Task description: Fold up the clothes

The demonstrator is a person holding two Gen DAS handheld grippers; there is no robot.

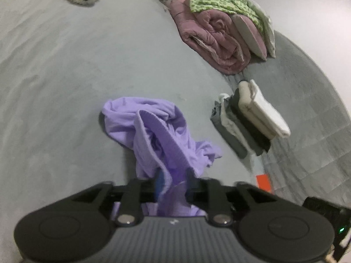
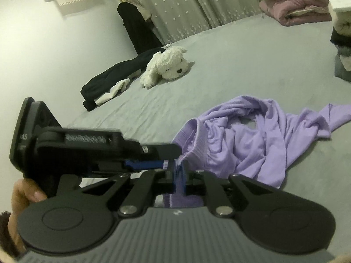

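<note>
Lilac top (image 2: 252,144) lies crumpled on the grey bed (image 2: 219,83); left gripper (image 1: 172,183) and right gripper (image 2: 178,173) both pinch its ribbed hem. They should lift evenly and pull apart.

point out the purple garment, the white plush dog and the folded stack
purple garment (image 1: 158,131), left wrist view, ribbed hem
white plush dog (image 2: 166,65), right wrist view, its body
folded stack (image 1: 250,118), left wrist view, side of the pile
</note>
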